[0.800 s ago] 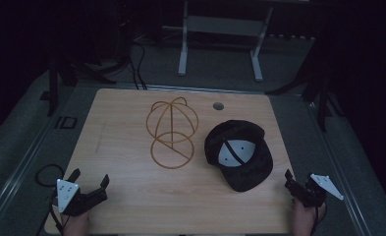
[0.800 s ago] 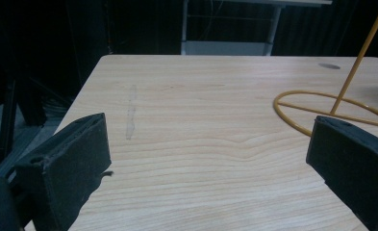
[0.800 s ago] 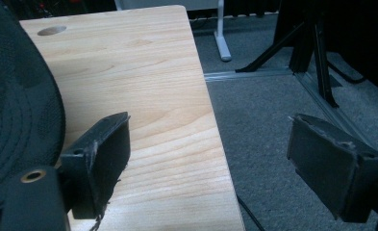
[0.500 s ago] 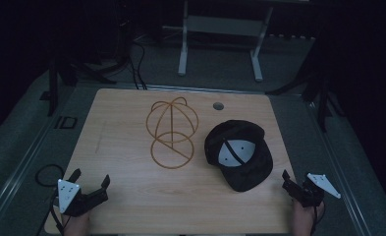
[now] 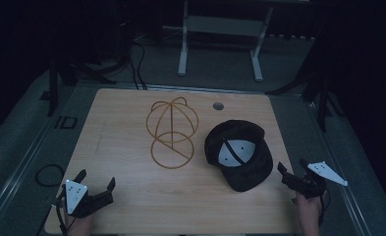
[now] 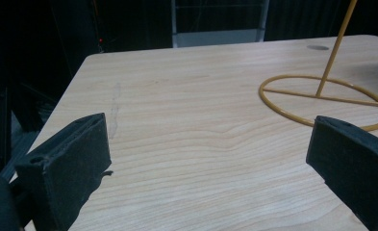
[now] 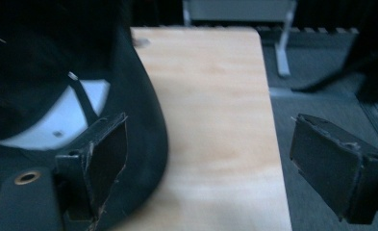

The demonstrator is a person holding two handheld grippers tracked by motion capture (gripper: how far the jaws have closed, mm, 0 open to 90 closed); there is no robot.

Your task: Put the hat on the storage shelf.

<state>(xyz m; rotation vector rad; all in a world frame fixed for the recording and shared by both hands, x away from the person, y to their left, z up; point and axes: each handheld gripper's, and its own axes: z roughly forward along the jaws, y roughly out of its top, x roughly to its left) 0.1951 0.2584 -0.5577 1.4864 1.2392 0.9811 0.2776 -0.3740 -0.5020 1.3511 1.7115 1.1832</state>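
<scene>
A black cap (image 5: 239, 152) lies upside down on the right of the wooden table (image 5: 117, 132), its white inner lining facing up. A gold wire hat stand (image 5: 172, 132) stands at the table's centre. My left gripper (image 5: 96, 178) rests open at the near left corner, and its own view (image 6: 208, 130) has the stand's base ring (image 6: 321, 98) ahead on the right. My right gripper (image 5: 292, 165) hovers open at the table's right edge beside the cap. In the right gripper view (image 7: 208, 125) one jaw overlaps the cap's brim (image 7: 143, 120); nothing is between the jaws.
A round grommet hole (image 5: 218, 105) sits near the table's far edge. A cable loop (image 5: 45, 174) lies on the floor at the left. A white desk frame (image 5: 220, 29) stands behind the table in the dark room.
My right gripper has edged slightly left and forward, toward the cap. The left gripper, cap and stand have stayed in place.
</scene>
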